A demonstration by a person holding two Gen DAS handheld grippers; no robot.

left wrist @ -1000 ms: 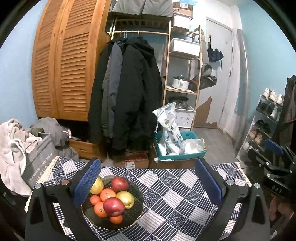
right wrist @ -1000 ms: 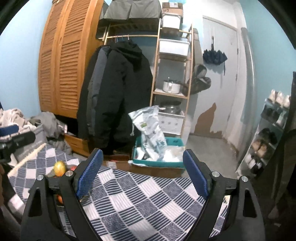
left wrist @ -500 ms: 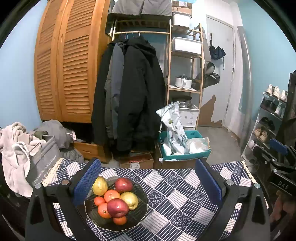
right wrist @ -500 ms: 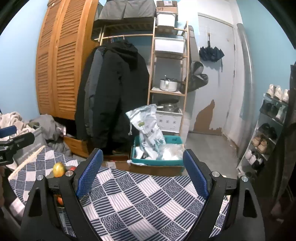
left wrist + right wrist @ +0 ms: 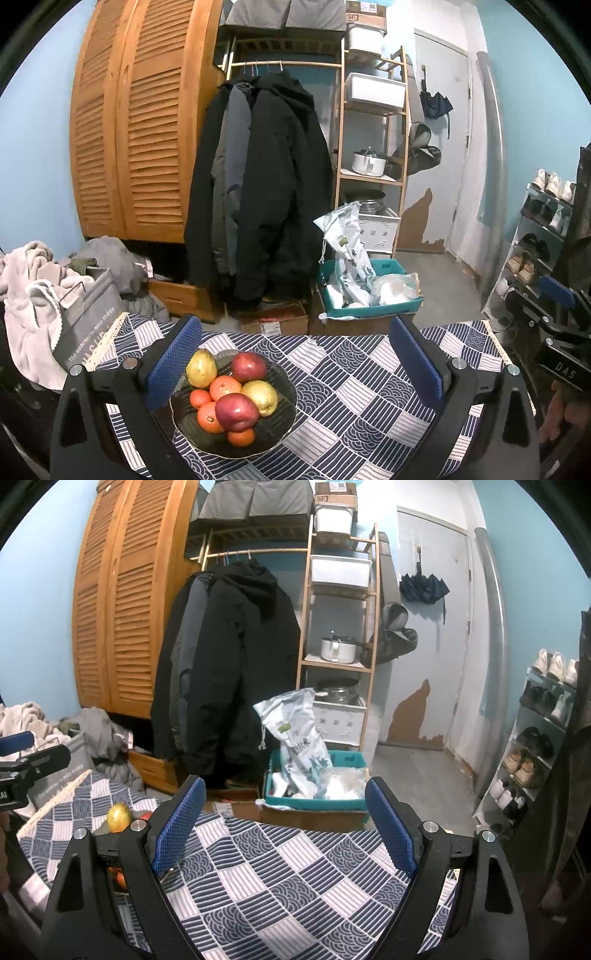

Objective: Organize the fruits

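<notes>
A dark glass bowl (image 5: 275, 437) sits on the patterned tablecloth (image 5: 354, 398) at the lower left of the left wrist view. It holds two red apples (image 5: 236, 411), two yellow pears (image 5: 201, 367) and several oranges (image 5: 223, 387). My left gripper (image 5: 295, 363) is open and empty, above and behind the bowl. My right gripper (image 5: 286, 823) is open and empty over the cloth (image 5: 280, 878). In the right wrist view the bowl is mostly hidden behind the left finger; one pear (image 5: 119, 816) shows.
Beyond the table's far edge stand a teal bin with bags (image 5: 369, 291), cardboard boxes (image 5: 275, 319), hanging black coats (image 5: 266, 192) and a wooden shelf (image 5: 373, 147). A laundry bag (image 5: 86, 317) is at the left, a shoe rack (image 5: 535, 251) at the right.
Both views have tilted slightly, so the bowl and table sit a little higher and nearer in frame. Both grippers stay open and empty.
</notes>
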